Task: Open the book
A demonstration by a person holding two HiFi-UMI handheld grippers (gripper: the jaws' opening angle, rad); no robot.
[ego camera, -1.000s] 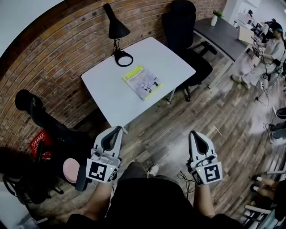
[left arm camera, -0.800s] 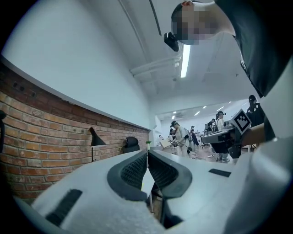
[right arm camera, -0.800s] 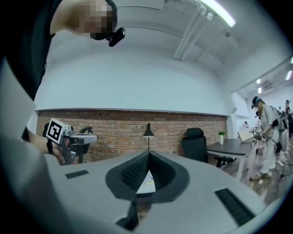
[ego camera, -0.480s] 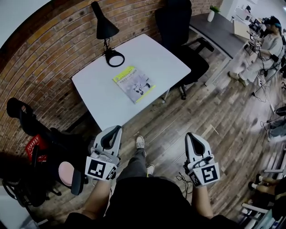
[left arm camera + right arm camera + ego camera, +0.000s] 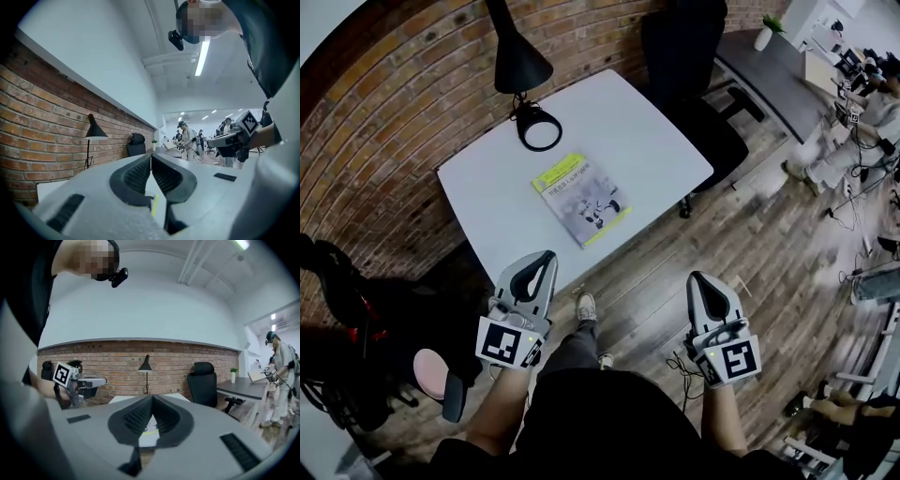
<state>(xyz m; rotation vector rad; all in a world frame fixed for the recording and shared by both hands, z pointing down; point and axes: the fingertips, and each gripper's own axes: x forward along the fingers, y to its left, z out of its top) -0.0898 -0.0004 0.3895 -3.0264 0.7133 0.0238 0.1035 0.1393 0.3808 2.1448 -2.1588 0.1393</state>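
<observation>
A closed book [image 5: 581, 198] with a grey cover and yellow-green edges lies flat near the front of the white table [image 5: 647, 131]. My left gripper [image 5: 547, 258] is held out in front of the table's near edge, jaws shut with nothing between them. My right gripper [image 5: 697, 279] hovers over the wooden floor to the right of the table, also shut and empty. In the right gripper view a strip of the book [image 5: 151, 429] shows past the closed jaws [image 5: 152, 398]. The left gripper view has its tips [image 5: 151, 156] meeting, pointing level along the brick wall.
A black desk lamp [image 5: 517, 64] stands at the table's far left, its round base [image 5: 537, 128] on the top. A black office chair [image 5: 694, 66] sits behind the table. Another black chair and a pink stool [image 5: 431, 373] are at left. People stand at far right [image 5: 853, 112].
Both grippers and the view have come closer to the table; the book now lies nearer in front of the left gripper. The jaws have stayed shut.
</observation>
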